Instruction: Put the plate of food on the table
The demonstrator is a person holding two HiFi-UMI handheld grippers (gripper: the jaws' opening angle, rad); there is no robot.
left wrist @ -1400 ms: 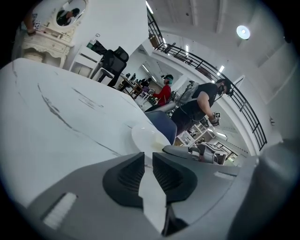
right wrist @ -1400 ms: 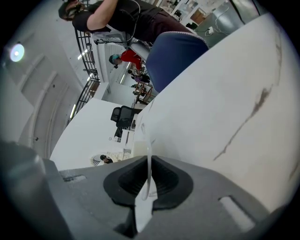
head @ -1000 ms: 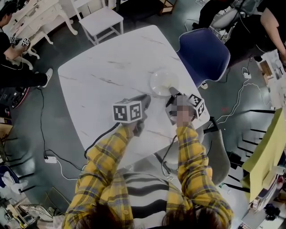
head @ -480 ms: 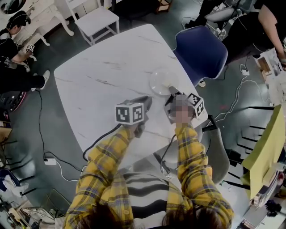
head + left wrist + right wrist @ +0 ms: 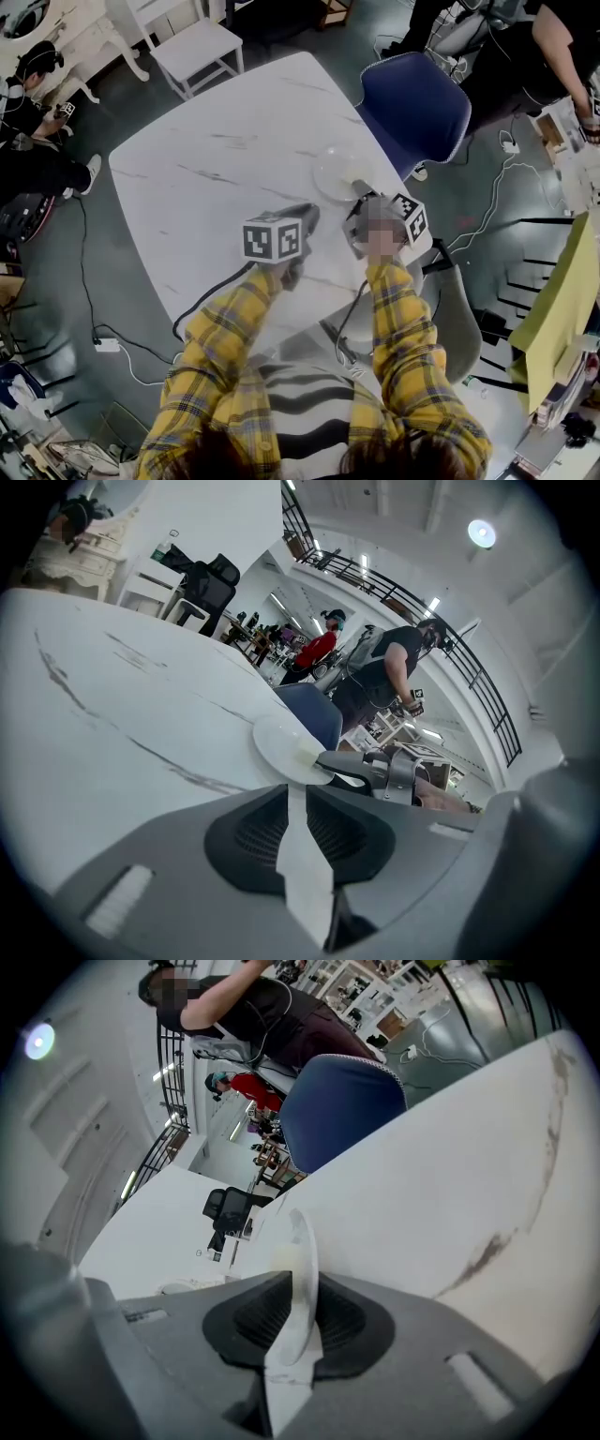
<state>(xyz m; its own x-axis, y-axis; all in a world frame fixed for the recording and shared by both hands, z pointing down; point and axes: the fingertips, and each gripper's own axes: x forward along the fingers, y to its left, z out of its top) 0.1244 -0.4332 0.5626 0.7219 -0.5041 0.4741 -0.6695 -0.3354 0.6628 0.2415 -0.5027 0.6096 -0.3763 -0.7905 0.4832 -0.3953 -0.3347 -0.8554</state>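
Note:
A white plate (image 5: 342, 172) lies flat on the marble table (image 5: 216, 159) near its right edge, with a pale piece of food (image 5: 307, 755) on it. My right gripper (image 5: 361, 190) reaches over the plate's near rim. In the right gripper view the rim (image 5: 302, 1241) stands between the jaws of my right gripper (image 5: 302, 1283), which have just been opening, and a thin gap shows on each side. My left gripper (image 5: 309, 211) hovers over the table just left of the plate. Its jaws (image 5: 296, 794) stand a narrow slit apart with only the tabletop showing between them.
A blue chair (image 5: 417, 108) stands right behind the plate at the table's far right side. A white chair (image 5: 192, 42) is at the far end. People sit or stand at the left (image 5: 37, 103) and top right (image 5: 562, 37). Cables run across the floor.
The plate stays in the same spot on the table with the right gripper at its rim. The left gripper has edged slightly toward the right one.

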